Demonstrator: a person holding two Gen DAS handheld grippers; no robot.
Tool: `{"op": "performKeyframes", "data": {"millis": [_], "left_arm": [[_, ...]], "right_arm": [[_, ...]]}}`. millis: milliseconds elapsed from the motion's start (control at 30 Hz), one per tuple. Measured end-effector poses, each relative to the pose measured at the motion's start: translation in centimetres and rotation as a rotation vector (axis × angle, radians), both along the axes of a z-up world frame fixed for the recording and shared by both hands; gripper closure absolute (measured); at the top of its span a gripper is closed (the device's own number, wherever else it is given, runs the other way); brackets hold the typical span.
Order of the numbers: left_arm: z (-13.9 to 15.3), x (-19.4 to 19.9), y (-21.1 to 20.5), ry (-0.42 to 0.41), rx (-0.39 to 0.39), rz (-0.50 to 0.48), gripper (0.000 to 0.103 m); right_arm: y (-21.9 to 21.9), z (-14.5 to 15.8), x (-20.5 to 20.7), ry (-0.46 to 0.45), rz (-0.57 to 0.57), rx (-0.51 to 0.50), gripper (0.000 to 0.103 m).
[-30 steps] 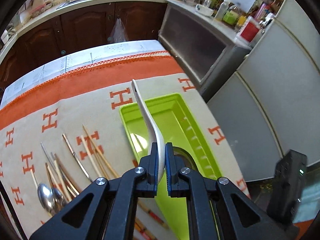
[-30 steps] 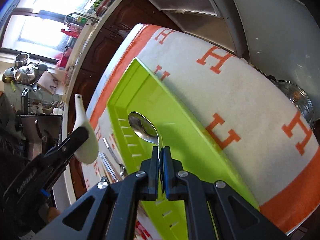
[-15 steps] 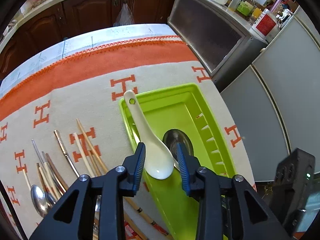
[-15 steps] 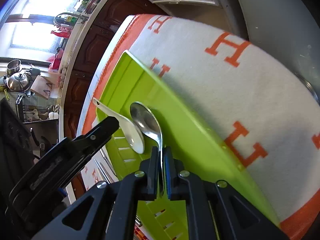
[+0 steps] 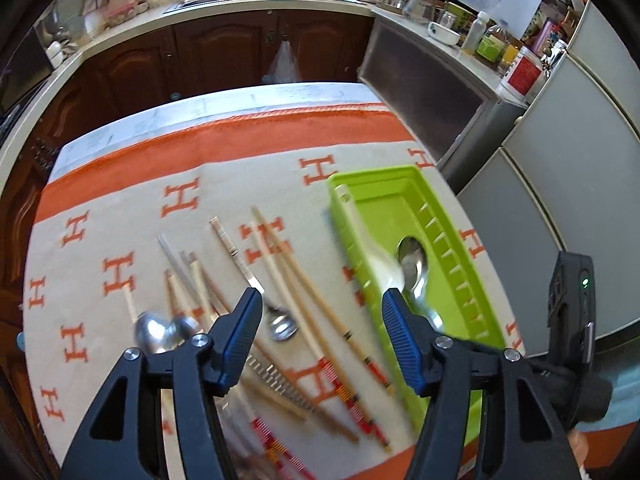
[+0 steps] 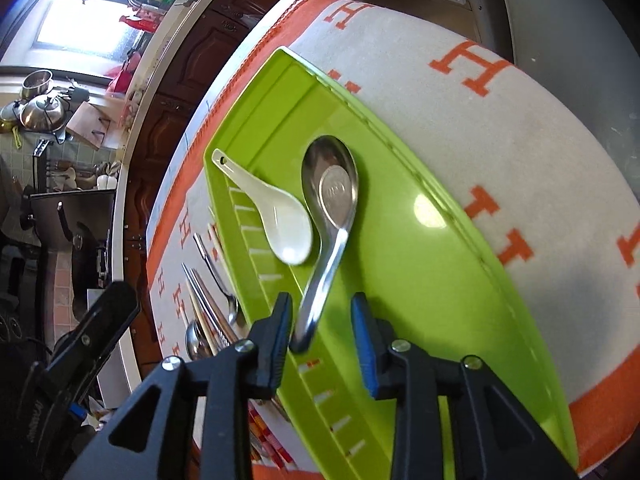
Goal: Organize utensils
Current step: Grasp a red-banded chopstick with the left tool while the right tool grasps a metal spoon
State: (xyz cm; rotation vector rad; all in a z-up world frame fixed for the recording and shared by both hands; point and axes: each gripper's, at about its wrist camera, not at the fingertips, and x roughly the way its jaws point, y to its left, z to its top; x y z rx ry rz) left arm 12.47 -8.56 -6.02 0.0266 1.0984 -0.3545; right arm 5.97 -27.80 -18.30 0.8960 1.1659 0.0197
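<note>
Right wrist: my right gripper [image 6: 322, 330] jaws have just been opening, steel spoon [image 6: 330, 216] handle loose between ribbed pads. Glossy white ceramic spoon [image 6: 276, 216] beside it in green plastic tray [image 6: 404, 264]. Left gripper [image 5: 320, 340] jaws have just been opening, wide and empty.

Two spoons [image 6: 328, 200] side by side in the tray [image 6: 420, 280], chopsticks [image 5: 296, 276] on the cloth [image 5: 120, 220] beside it.

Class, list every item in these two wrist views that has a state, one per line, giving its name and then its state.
Green tray: on the cloth, holding two spoons.
White ceramic spoon: released, lying in the tray.
Metal spoon: lying in the tray, handle between open jaws.
Left gripper: jaws just opened, nothing between them.
Right gripper: jaws just opened.
Chopsticks: loose on the cloth.
</note>
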Motion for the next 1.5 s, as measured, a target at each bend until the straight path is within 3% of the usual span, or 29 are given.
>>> {"op": "performKeyframes", "data": {"millis": [267,367,533,700,867,967,1167,1233,1300,1367,1500], "left_arm": [[-0.7,-4.0,7.8,-0.001,0.043,0.132,0.04],[-1.6,-5.4,10.1,0.01,0.075,0.16,0.03],[-3.2,-7.5,12.0,0.006,0.114,0.173,0.03],[-5.3,-7.6,13.1,0.032,0.113,0.187,0.03],[-8.2,-6.5,13.9,0.102,0.062,0.218,0.044],[-9.7,-5.6,14.2,0.143,0.036,0.242,0.058],[-9.9,-4.5,13.1,0.084,0.102,0.244,0.062],[-10.0,-4.7,12.7,0.061,0.161,0.24,0.081],[-9.9,-4.6,13.3,0.068,0.141,0.248,0.098],[-9.9,-4.6,14.8,0.096,0.093,0.269,0.099],[-9.9,-5.1,16.7,0.104,0.073,0.286,0.099]], "right_arm": [[1.8,2.4,-3.2,-0.038,0.061,-0.101,0.072],[3.4,4.3,-3.8,-0.085,0.098,-0.187,0.072],[6.9,6.6,-3.8,-0.155,0.189,-0.321,0.072],[10.6,7.2,-3.1,-0.212,0.314,-0.383,0.072],[14.5,6.5,-2.4,-0.238,0.442,-0.405,0.072],[16.3,5.9,-2.0,-0.238,0.505,-0.41,0.073],[18.0,5.0,-1.3,-0.232,0.564,-0.398,0.077],[18.4,4.8,-1.0,-0.233,0.574,-0.388,0.079],[18.7,4.7,-0.6,-0.233,0.584,-0.379,0.079],[19.1,4.7,-0.3,-0.239,0.596,-0.367,0.079],[20.6,4.5,0.4,-0.258,0.634,-0.344,0.08]]}}
